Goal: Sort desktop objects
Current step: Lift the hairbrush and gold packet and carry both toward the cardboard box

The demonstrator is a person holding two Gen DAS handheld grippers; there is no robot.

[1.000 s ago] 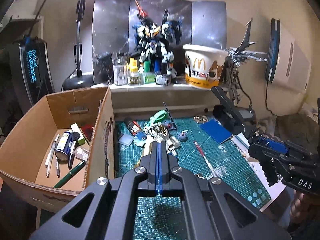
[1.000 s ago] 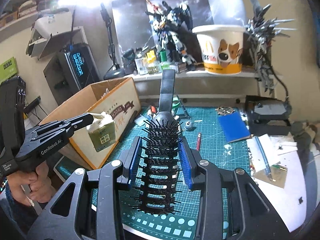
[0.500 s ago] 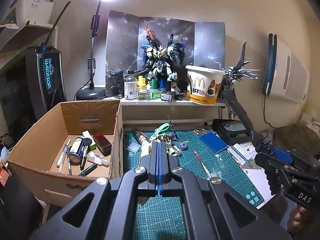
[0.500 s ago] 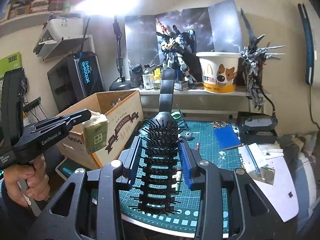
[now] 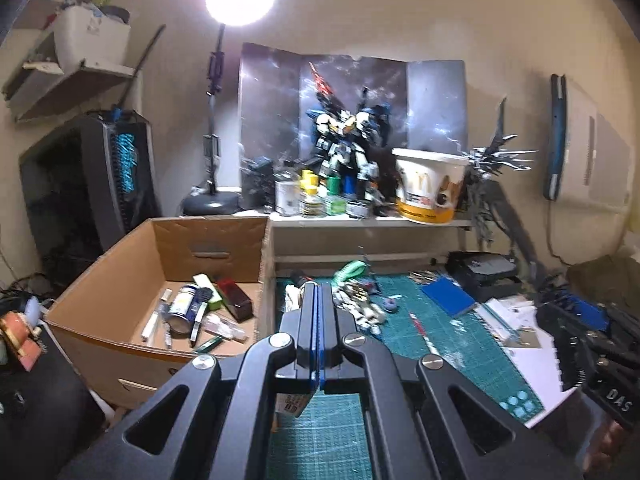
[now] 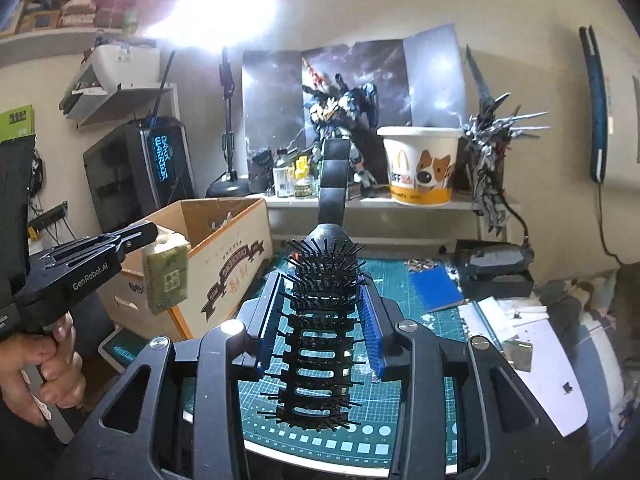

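My right gripper (image 6: 320, 312) is shut on a black vented hairbrush (image 6: 322, 340), held above the green cutting mat (image 6: 400, 280) with its handle pointing away. My left gripper (image 5: 317, 300) is shut on a green tissue pack (image 6: 167, 280); in the left wrist view only a corner of the pack (image 5: 294, 402) shows under the fingers. In the right wrist view the left gripper (image 6: 140, 236) hangs in front of the open cardboard box (image 6: 224, 264). The box (image 5: 160, 280) holds pens, a can and small packs. The right gripper also shows at the right edge of the left wrist view (image 5: 576, 320).
Small loose parts, a red pen (image 5: 420, 330) and a blue pad (image 5: 448, 298) lie on the mat. A shelf behind holds paint bottles, a robot model (image 5: 344, 148) and a paper bucket (image 5: 430, 184). White papers (image 6: 536, 344) lie at the right. A desk lamp stands at back left.
Both grippers have risen and drawn back from the desk; more of the wall and lamp shows. The left gripper keeps the tissue pack, the right keeps the hairbrush.
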